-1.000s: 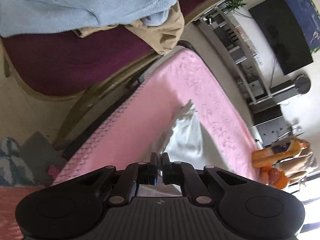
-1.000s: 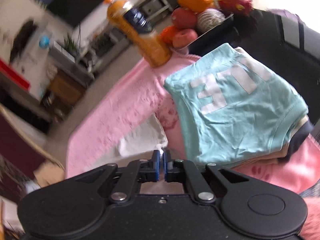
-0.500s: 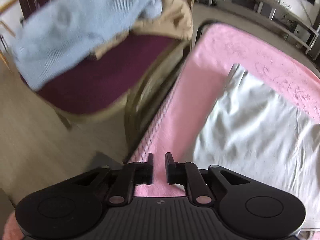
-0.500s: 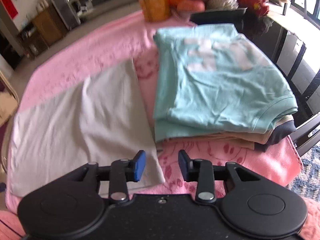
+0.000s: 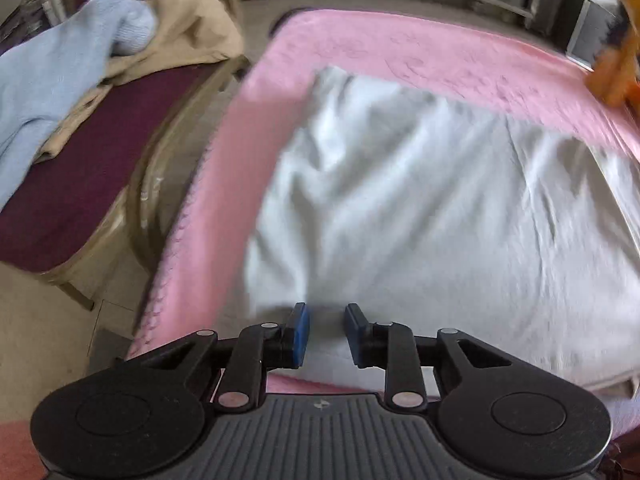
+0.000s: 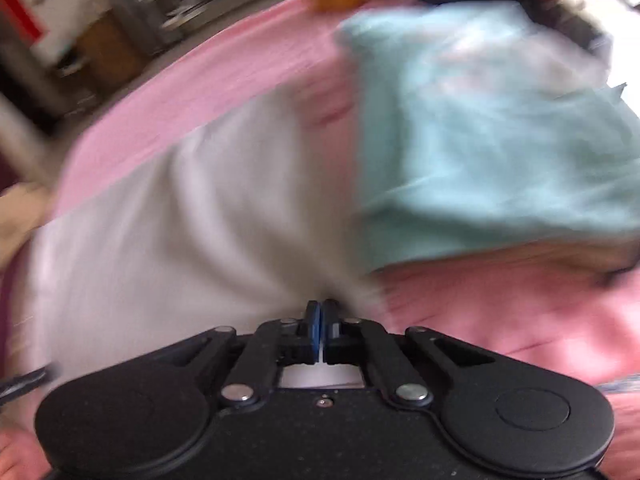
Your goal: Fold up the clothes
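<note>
A white garment (image 5: 420,208) lies spread flat on the pink table cover (image 5: 400,52). In the left wrist view my left gripper (image 5: 326,316) hangs over the garment's near left edge. Its jaws are opening, with white cloth showing in the gap and neither pad pressing on it. In the blurred right wrist view my right gripper (image 6: 321,308) is shut on the near right corner of the white garment (image 6: 180,220); the cloth puckers toward its tips. A folded teal shirt (image 6: 480,128) tops a stack of folded clothes to the right.
Left of the table stands a chair with a maroon seat (image 5: 80,160), holding a light blue sweater (image 5: 48,72) and a tan garment (image 5: 188,32). An orange bottle (image 5: 616,76) stands at the table's far side. Shelves line the far wall.
My left gripper swung from the table's edge to over the white garment's near edge, and its jaws widened. My right gripper dropped to the garment's near right corner, opened, then shut on it.
</note>
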